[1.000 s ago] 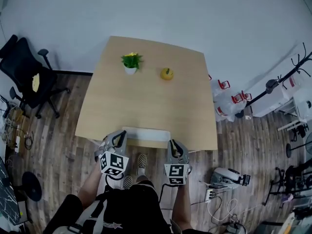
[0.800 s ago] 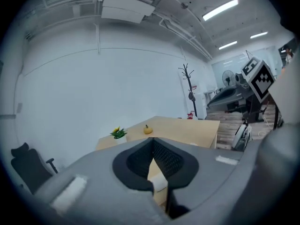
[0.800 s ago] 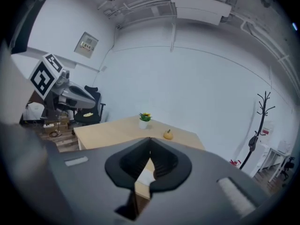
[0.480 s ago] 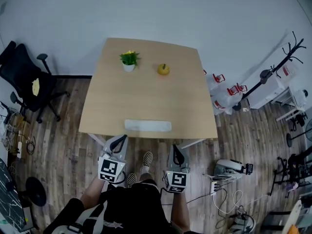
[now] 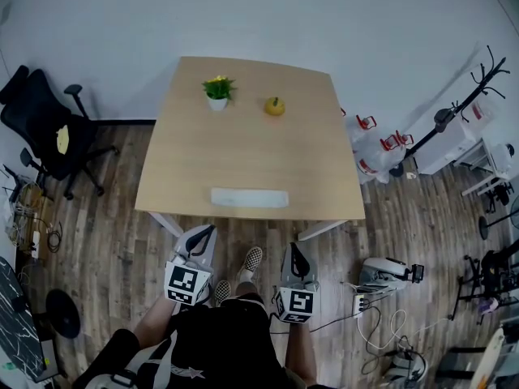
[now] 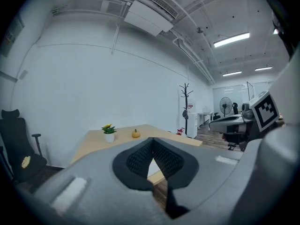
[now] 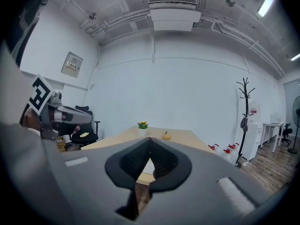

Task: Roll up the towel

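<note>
Towel [image 5: 249,198] lies as a narrow roll by the desk's [image 5: 243,148] near edge. Left claw [image 5: 206,232] and right claw [image 5: 293,250] are both pinched together, empty, short of the desk. Rolling looks finished; likely no further grasp needed.

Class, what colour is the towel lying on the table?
White; the towel shows best in the head view.

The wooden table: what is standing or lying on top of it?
On the table lie a white towel near the front edge, and a small potted plant and a small yellow object at the far side. The tabletop beneath the towel is covered.
</note>
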Motion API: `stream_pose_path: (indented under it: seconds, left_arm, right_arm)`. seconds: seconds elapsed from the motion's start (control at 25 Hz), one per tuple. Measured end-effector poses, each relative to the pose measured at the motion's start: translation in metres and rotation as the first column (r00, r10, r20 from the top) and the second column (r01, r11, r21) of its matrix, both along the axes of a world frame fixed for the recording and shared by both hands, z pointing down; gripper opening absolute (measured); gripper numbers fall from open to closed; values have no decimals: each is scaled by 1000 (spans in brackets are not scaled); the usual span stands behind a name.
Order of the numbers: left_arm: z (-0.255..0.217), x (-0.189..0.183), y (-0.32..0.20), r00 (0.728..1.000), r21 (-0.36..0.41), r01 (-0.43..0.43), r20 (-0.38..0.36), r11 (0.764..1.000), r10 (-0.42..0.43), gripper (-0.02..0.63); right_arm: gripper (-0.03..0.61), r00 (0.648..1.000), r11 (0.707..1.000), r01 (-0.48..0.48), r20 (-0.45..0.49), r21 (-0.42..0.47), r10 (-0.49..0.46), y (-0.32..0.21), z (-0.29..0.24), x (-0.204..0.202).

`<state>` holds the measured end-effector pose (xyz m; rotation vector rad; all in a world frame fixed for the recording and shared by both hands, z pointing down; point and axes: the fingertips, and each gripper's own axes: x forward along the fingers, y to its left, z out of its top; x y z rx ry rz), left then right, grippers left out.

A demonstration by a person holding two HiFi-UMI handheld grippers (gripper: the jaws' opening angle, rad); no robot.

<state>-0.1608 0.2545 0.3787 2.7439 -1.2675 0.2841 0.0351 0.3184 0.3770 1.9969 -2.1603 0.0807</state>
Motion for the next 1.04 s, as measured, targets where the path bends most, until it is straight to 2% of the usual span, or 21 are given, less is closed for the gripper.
stream_pose_path:
  seconds: [0.44, 1.04]
  left_arm:
    - [-12, 1, 8, 1000, 60, -1, 17, 998, 0, 8]
    - [-17, -1, 6, 1000, 78, 7, 24, 997, -9, 8]
  right_arm:
    - [5, 1000, 1000, 19, -9, 19, -18, 7, -4, 2]
    - [5, 999, 999, 46, -7, 26, -46, 4, -8, -1]
